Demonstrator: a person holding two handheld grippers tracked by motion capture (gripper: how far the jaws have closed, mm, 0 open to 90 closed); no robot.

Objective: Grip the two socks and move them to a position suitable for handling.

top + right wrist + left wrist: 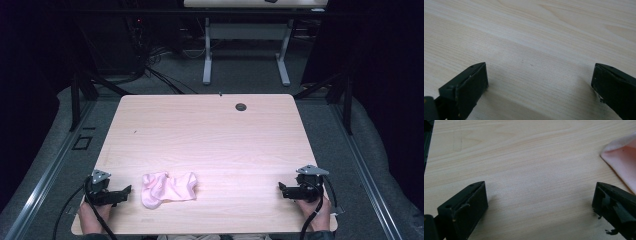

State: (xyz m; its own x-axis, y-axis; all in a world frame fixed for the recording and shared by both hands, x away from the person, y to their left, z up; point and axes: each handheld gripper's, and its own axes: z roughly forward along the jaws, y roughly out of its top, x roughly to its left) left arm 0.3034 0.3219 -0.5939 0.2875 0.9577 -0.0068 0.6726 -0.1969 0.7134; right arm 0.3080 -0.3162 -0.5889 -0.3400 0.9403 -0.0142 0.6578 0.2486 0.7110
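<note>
Pink fabric, a crumpled cloth (168, 189), lies on the pale wooden table (210, 135) near its front edge, and from the high view my left gripper (126, 191) sits just beside it at the cloth's nine o'clock, jaws pointing toward it, while my right gripper (281, 188) rests well apart at the cloth's three o'clock, also aimed inward. Both of my hands sit low at the table's near edge. Through the left gripper view my jaws stand wide apart with nothing between them but bare wood, and a corner of the cloth (621, 160) shows at about two o'clock, just past the tip of the far jaw and not touching it. Through the right gripper view the jaws are likewise spread wide over bare table (529, 37), holding nothing. As I judge it, the step in hand is reaching for the cloth, and to do it well I should swing my left gripper toward two o'clock so a single edge or corner slides between the jaws, keep them low against the wood, and close on one layer rather than a bunched fold.
</note>
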